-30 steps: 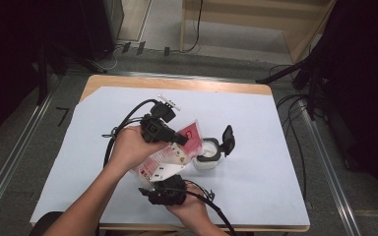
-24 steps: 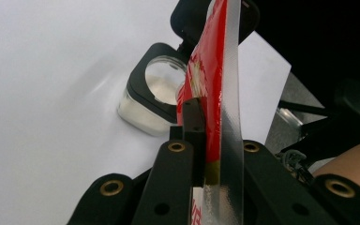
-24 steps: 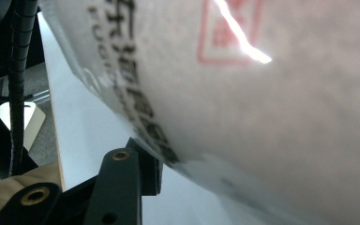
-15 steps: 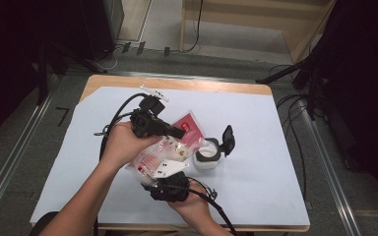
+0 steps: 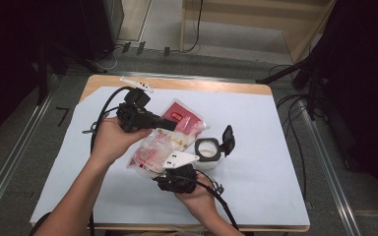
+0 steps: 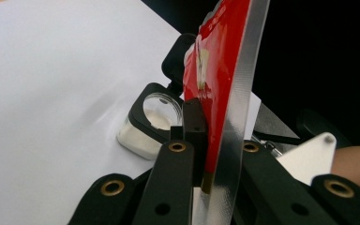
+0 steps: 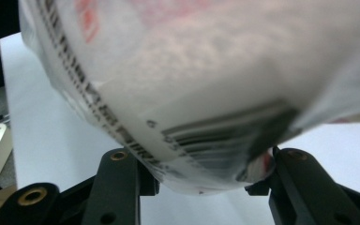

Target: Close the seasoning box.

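Observation:
A plastic bag (image 5: 177, 132), red at the top and clear below with white contents, hangs above the table between both grippers. My left gripper (image 5: 169, 125) is shut on the bag's red sealed top edge (image 6: 220, 70), and its jaws (image 6: 205, 137) pinch the strip edge-on. From below, my right gripper (image 5: 163, 166) is shut on the bag's bottom end; the barcode part of the bag (image 7: 192, 70) bulges between the jaws of this gripper (image 7: 201, 171). A small clear jar (image 5: 207, 150) stands on the table just right of the bag with its black flip lid (image 5: 228, 137) open, the same jar (image 6: 153, 117) lying beyond the left jaws.
A white sheet (image 5: 261, 118) covers the wooden table. Black cables trail from both grippers, one looping at the left (image 5: 106, 110). Metal rails run along the floor on both sides. The sheet is bare to the right of the jar and at the near left.
My left gripper has moved left and a little away from me with the bag's top edge, stretching the bag out. My right gripper rose slightly with the bottom end.

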